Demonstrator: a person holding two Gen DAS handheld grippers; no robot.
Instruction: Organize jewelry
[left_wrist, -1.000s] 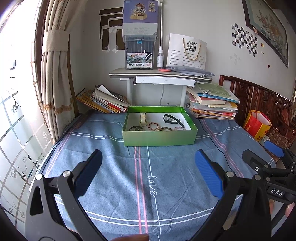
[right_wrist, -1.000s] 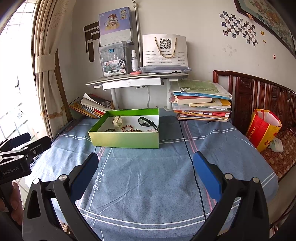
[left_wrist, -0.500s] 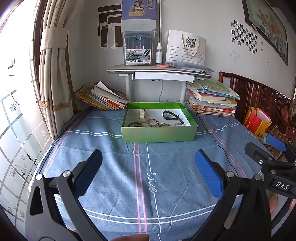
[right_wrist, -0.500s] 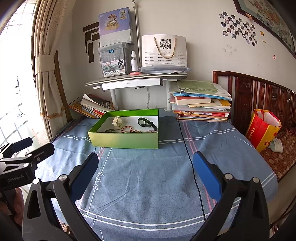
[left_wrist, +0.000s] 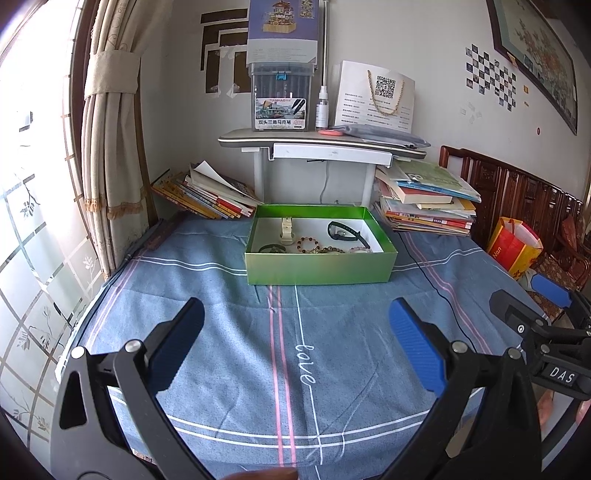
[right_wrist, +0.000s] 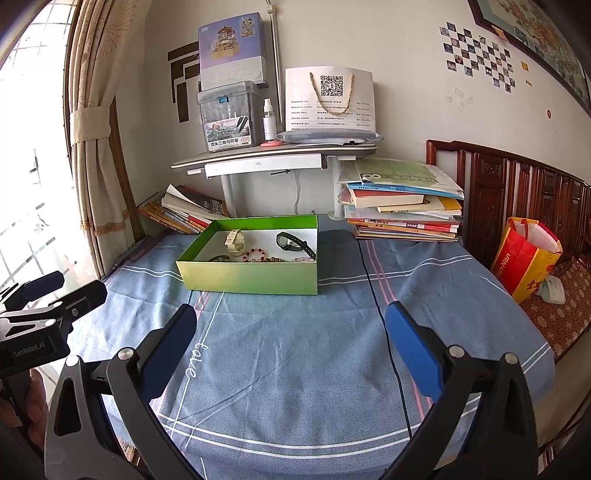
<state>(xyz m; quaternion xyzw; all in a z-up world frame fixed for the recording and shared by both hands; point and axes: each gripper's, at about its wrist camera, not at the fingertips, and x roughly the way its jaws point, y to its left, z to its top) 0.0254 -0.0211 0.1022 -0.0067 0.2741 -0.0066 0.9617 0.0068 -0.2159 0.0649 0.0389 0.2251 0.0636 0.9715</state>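
A green box (left_wrist: 320, 267) (right_wrist: 251, 275) sits open on the blue cloth ahead of both grippers. Inside lie a cream watch (left_wrist: 287, 229) (right_wrist: 234, 241), a black band watch (left_wrist: 345, 232) (right_wrist: 295, 243), a red bead bracelet (left_wrist: 308, 243) (right_wrist: 255, 254) and more bead strands along the near wall. My left gripper (left_wrist: 295, 328) hangs open over the cloth, well short of the box, with nothing between its fingers. My right gripper (right_wrist: 290, 328) is open too, equally far back and holding nothing.
A blue cloth (left_wrist: 229, 332) covers the table. A black cable (right_wrist: 384, 332) runs across it right of the box. Book stacks (right_wrist: 402, 206) (left_wrist: 207, 194) flank a small desk (left_wrist: 321, 142) behind the box. A red and yellow bag (right_wrist: 524, 258) stands at the right.
The left gripper has drawn back slightly and the box sits a little higher and farther in its view. The right gripper has barely moved. Both stay open.
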